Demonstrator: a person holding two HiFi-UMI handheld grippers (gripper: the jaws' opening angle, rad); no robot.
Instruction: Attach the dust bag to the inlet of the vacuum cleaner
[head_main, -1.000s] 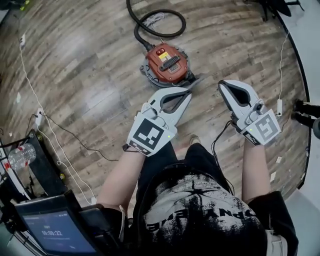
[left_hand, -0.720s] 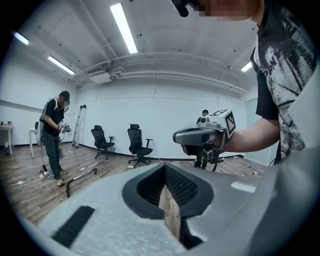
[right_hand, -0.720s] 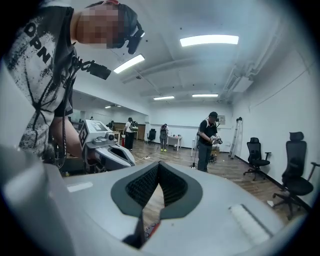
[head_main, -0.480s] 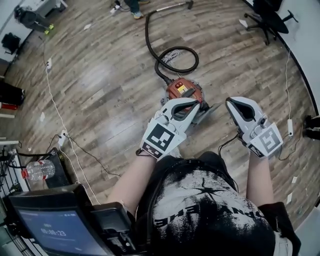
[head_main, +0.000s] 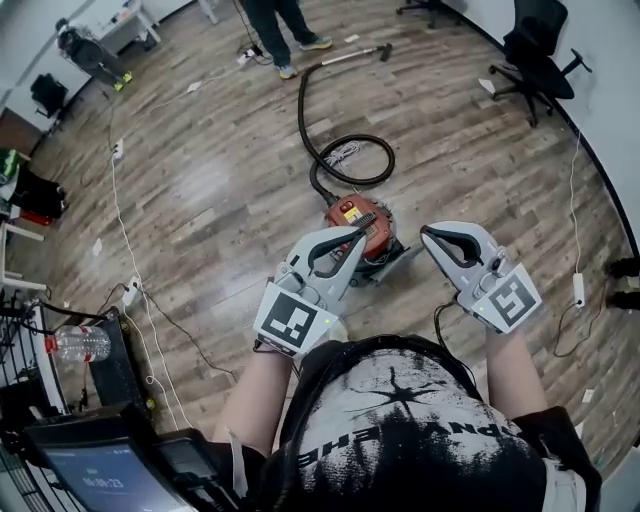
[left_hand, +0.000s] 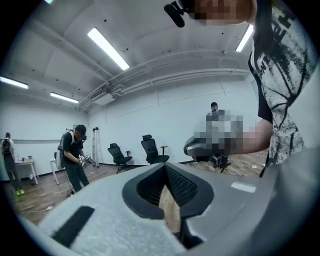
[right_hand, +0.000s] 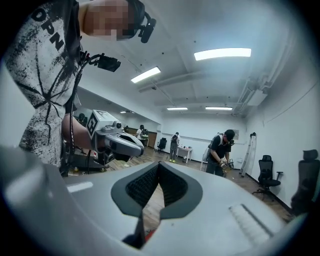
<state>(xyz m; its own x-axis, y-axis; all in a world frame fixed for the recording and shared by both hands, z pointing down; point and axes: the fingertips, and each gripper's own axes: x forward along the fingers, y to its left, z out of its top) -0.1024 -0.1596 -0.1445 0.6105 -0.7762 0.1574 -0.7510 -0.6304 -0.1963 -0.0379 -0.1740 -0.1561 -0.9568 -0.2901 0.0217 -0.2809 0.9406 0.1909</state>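
Observation:
The red canister vacuum cleaner (head_main: 356, 220) sits on the wooden floor ahead of me, and its black hose (head_main: 345, 150) loops away to a wand (head_main: 350, 57). No dust bag shows in any view. My left gripper (head_main: 362, 228) is held in the air, pointing roughly level, with its tip overlapping the vacuum in the head view; its jaws are shut and empty (left_hand: 164, 167). To its right my right gripper (head_main: 428, 236) is likewise shut with nothing in it (right_hand: 159, 165). Each gripper view shows the other gripper beside it.
A person (head_main: 280, 25) stands near the wand's far end, and another person (head_main: 85, 50) is at the far left. Office chairs (head_main: 540, 50) stand at the back right. White cables (head_main: 130, 290), a water bottle (head_main: 75, 342) and a tablet (head_main: 95, 470) lie at my left.
Both grippers have risen with my head, so the vacuum looks smaller and farther below. More of the room has come into sight, with the wand and the standing person.

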